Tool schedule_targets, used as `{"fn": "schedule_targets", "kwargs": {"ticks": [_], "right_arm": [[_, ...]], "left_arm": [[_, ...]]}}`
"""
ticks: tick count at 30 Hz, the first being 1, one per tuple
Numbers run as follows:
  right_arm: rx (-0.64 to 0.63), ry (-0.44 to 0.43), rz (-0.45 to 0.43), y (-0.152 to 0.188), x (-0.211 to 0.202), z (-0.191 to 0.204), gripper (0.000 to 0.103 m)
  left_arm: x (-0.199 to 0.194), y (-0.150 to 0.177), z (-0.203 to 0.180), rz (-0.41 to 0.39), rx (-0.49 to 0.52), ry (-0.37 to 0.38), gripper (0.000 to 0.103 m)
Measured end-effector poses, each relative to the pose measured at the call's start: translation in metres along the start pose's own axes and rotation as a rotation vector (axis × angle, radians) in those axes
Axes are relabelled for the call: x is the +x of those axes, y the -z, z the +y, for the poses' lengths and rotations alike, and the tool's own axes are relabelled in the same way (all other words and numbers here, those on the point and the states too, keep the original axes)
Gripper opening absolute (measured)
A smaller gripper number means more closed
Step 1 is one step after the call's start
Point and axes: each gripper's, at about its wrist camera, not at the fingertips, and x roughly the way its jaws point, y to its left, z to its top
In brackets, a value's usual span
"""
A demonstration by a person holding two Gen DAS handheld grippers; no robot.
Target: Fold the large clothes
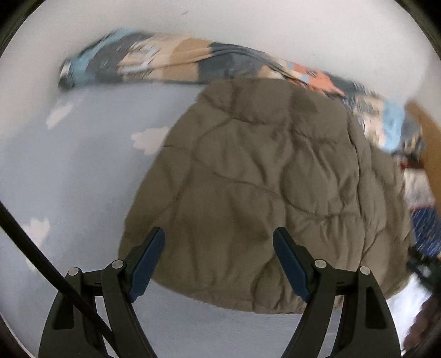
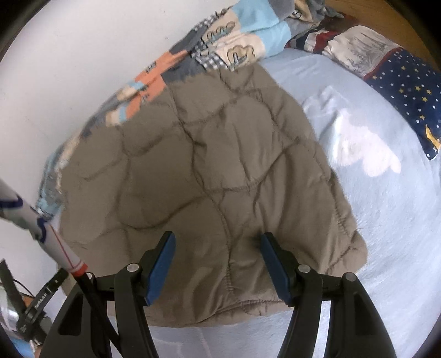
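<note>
Quilted jacket [image 1: 261, 187], khaki-brown & puffy, is lying spread flat on the pale blue bedsheet [image 1: 69, 170] w/ white cloud print, its far edge touching a bunched patchwork blanket [image 1: 154, 59] running along the white wall [image 1: 248, 24]. L gripper [image 1: 219, 258] is hovering over the jacket's near hem, fingers [image 1: 148, 264] standing wide apart, nothing pinched btwn them; fabric is showing in the gap below, pads not pressing on it as far as the blur allows. R gripper [image 2: 217, 264] is hanging over the hem too, nearer the jacket's right corner, fingers [image 2: 275, 267] also spread w/ only loose quilting visible btwn them, no grip. In the right wrist view a navy star-print pillow [image 2: 408, 91] is sitting well apart at the sheet's far right.
</note>
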Motion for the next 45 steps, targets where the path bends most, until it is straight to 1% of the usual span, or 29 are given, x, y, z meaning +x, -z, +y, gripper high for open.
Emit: {"fn": "schedule_targets", "kwargs": {"ticks": [2, 6, 8, 11, 13, 15, 18, 21, 23, 25, 27, 28, 35, 39, 41, 43, 45], "right_arm": [[0.016, 0.004, -0.028, 0.001, -0.012, -0.007, 0.069], [0.098, 0.011, -0.065, 0.006, -0.034, -0.035, 0.069], [0.152, 0.021, -0.079, 0.009, -0.043, -0.050, 0.069], [0.271, 0.013, -0.084, 0.018, -0.054, -0.079, 0.071], [0.343, -0.017, -0.079, 0.023, -0.055, -0.095, 0.073], [0.430, -0.056, -0.058, 0.030, -0.049, -0.109, 0.074], [0.526, -0.130, -0.029, 0.037, -0.040, -0.123, 0.075], [0.576, -0.167, -0.031, 0.040, -0.035, -0.130, 0.076], [0.613, -0.191, -0.023, 0.040, -0.028, -0.133, 0.076], [0.649, -0.236, -0.016, 0.041, -0.021, -0.136, 0.076], [0.670, -0.263, -0.003, 0.042, -0.013, -0.137, 0.076], [0.669, -0.262, 0.000, 0.042, -0.010, -0.137, 0.078], [0.719, -0.250, 0.004, 0.043, 0.019, -0.144, 0.078], [0.721, -0.246, -0.005, 0.041, 0.027, -0.138, 0.083], [0.715, -0.240, -0.005, 0.041, 0.029, -0.136, 0.084], [0.702, -0.232, 0.000, 0.041, 0.033, -0.134, 0.084], [0.701, -0.234, 0.003, 0.041, 0.036, -0.133, 0.084]], "left_arm": [[-0.001, -0.003, 0.028, 0.038, -0.110, 0.045, 0.080], [-0.002, 0.001, 0.075, 0.095, -0.279, 0.112, 0.080], [0.000, 0.005, 0.092, 0.127, -0.341, 0.152, 0.080], [0.003, 0.016, 0.110, 0.165, -0.437, 0.238, 0.080], [0.005, 0.024, 0.119, 0.179, -0.498, 0.275, 0.080], [0.006, 0.026, 0.123, 0.169, -0.537, 0.293, 0.080], [0.009, 0.029, 0.123, 0.154, -0.578, 0.321, 0.080], [0.019, 0.026, 0.119, 0.143, -0.618, 0.364, 0.080], [0.027, 0.026, 0.114, 0.145, -0.624, 0.356, 0.080], [0.034, 0.025, 0.111, 0.146, -0.625, 0.340, 0.080], [0.040, 0.025, 0.108, 0.139, -0.636, 0.343, 0.080], [0.042, 0.024, 0.107, 0.138, -0.641, 0.342, 0.080], [0.058, 0.024, 0.108, 0.137, -0.666, 0.362, 0.081], [0.064, 0.028, 0.114, 0.146, -0.691, 0.399, 0.083], [0.070, 0.031, 0.116, 0.154, -0.719, 0.436, 0.083], [0.075, 0.032, 0.116, 0.156, -0.735, 0.453, 0.083], [0.077, 0.031, 0.115, 0.153, -0.733, 0.456, 0.083]]}}
